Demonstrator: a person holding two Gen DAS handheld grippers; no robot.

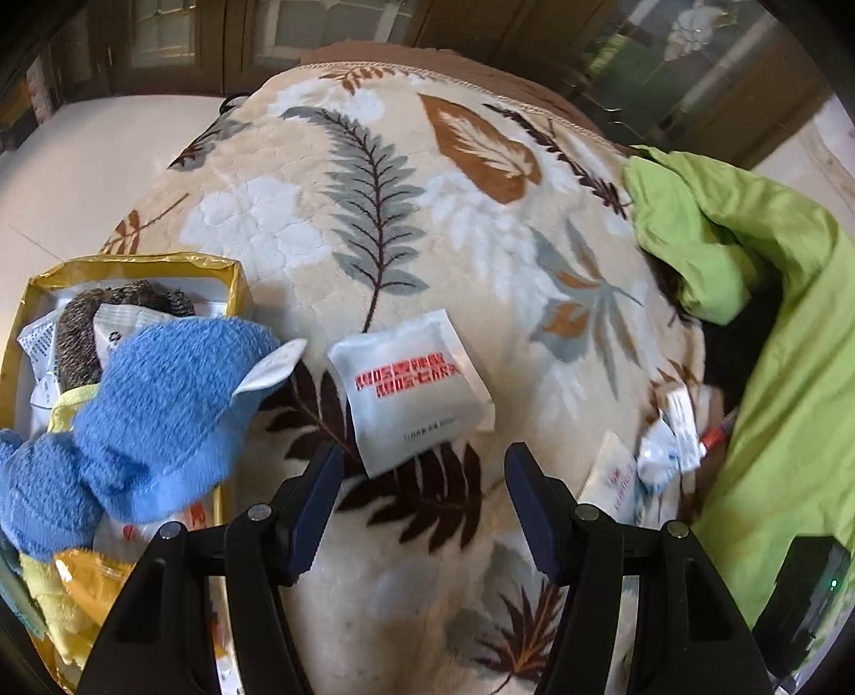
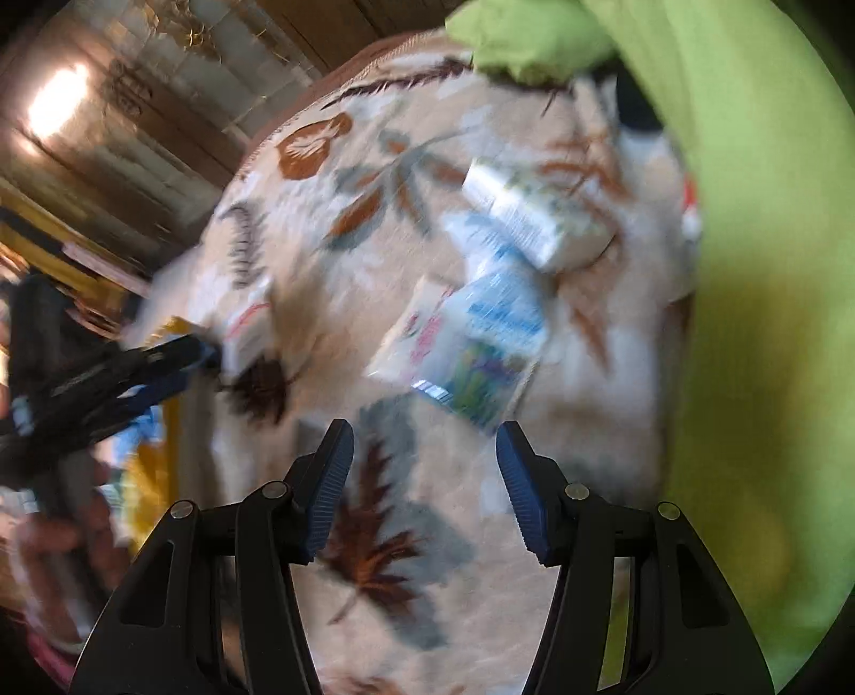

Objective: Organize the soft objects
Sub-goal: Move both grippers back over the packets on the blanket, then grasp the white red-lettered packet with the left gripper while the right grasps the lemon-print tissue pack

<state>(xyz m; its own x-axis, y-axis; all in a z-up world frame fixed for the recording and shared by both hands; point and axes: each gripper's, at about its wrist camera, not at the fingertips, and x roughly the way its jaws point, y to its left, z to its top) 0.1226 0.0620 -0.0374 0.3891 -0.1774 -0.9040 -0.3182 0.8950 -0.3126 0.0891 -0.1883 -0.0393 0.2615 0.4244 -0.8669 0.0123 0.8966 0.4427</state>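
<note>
Leaf-print blanket (image 1: 406,224) covers the surface; behind, possibly wooden cabinets (image 1: 331,32).

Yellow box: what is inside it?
In the yellow box: a blue towel spilling over the rim, a dark scrubber, white packets and yellow cloth. The towel covers whatever lies lower.

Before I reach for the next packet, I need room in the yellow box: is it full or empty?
Full. The yellow box is heaped with packets, and a blue towel spills over its rim onto the blanket.
</note>
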